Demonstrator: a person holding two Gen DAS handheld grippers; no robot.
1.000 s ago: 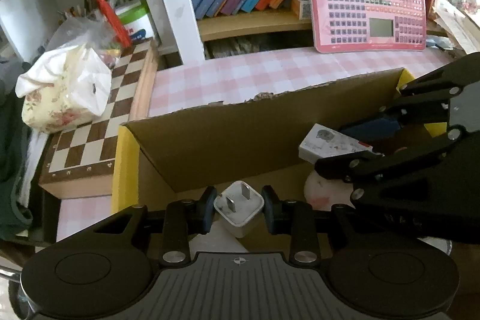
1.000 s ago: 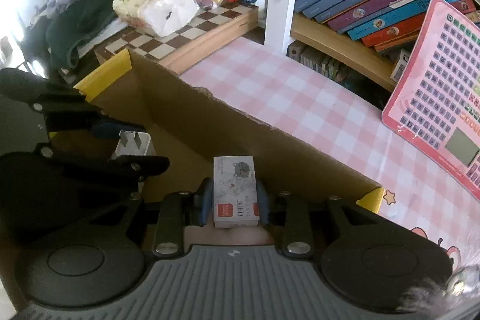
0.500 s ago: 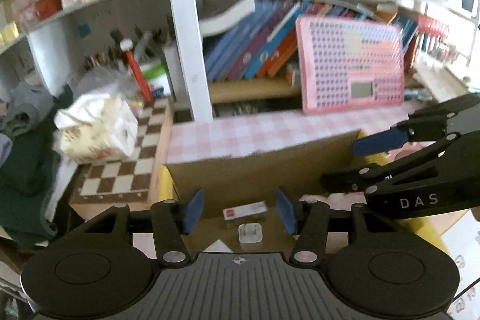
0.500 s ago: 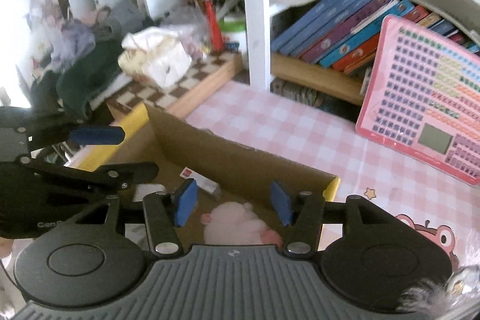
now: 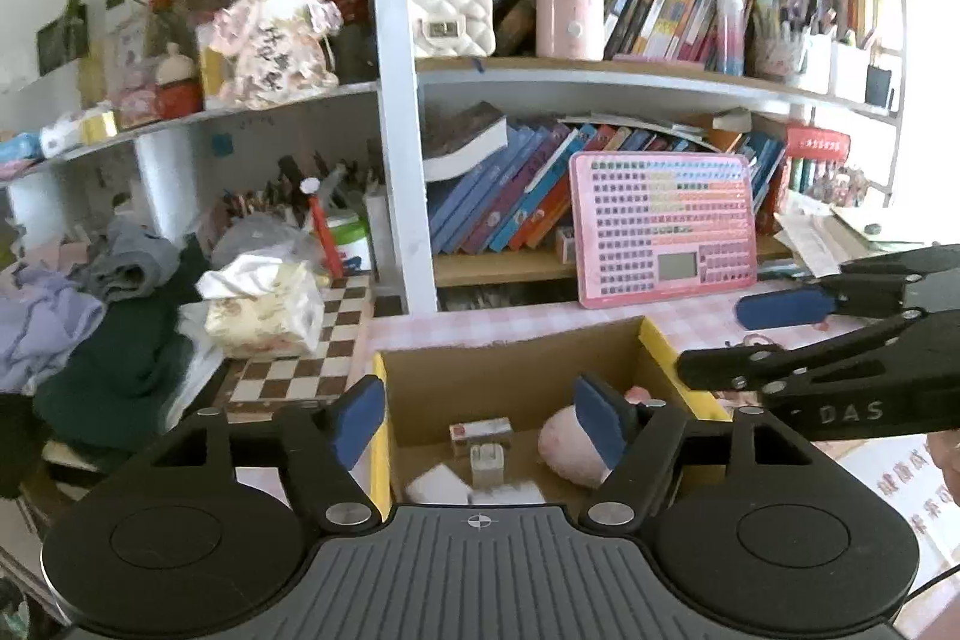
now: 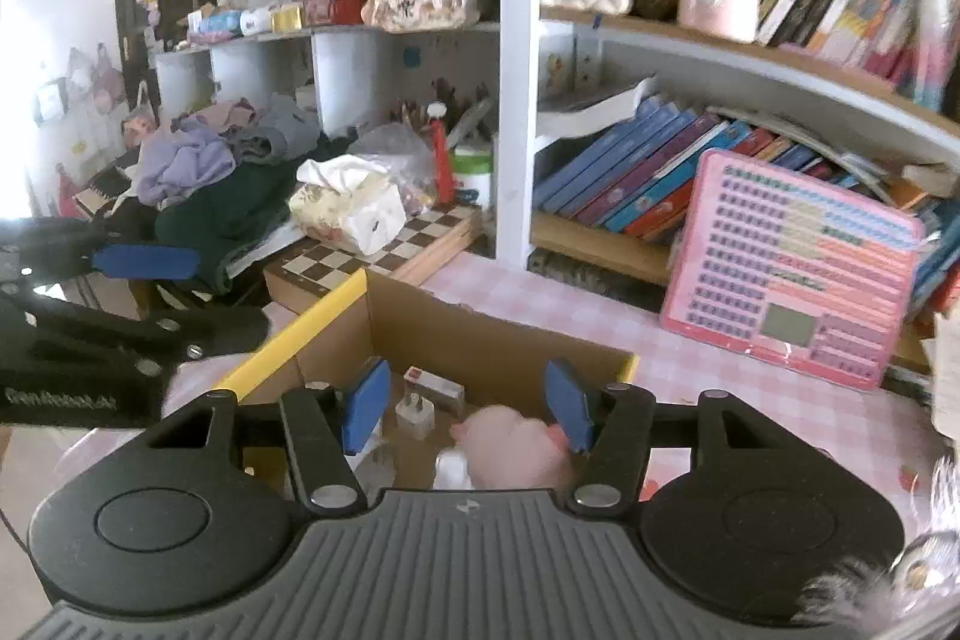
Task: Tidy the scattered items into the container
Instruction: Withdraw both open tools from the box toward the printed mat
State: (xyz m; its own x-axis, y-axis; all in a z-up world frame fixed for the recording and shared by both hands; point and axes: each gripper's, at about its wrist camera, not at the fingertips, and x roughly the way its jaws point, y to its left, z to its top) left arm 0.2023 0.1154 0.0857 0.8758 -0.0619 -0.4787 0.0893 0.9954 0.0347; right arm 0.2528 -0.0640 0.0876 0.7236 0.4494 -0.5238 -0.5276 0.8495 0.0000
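Observation:
An open cardboard box (image 5: 510,358) (image 6: 480,340) with yellow flap edges sits on the pink checked tablecloth. Inside lie a white plug adapter (image 5: 486,460) (image 6: 415,415), a small white-and-red card box (image 5: 480,430) (image 6: 433,387), a pink plush toy (image 5: 567,439) (image 6: 510,445) and some white items (image 5: 438,484). My left gripper (image 5: 480,418) is open and empty, high above the box. My right gripper (image 6: 465,403) is open and empty, also above the box. Each gripper shows at the edge of the other's view.
A pink keyboard toy (image 5: 663,229) (image 6: 792,268) leans on the bookshelf behind the box. A chessboard (image 5: 300,346) (image 6: 372,262) with a tissue pack (image 5: 264,304) stands left of the box. Clothes (image 5: 90,316) are piled at far left. Shelves hold books and ornaments.
Both grippers opened: the left let go of the plug adapter and the right of the card box, which now lie in the box. Both grippers rose and pulled back.

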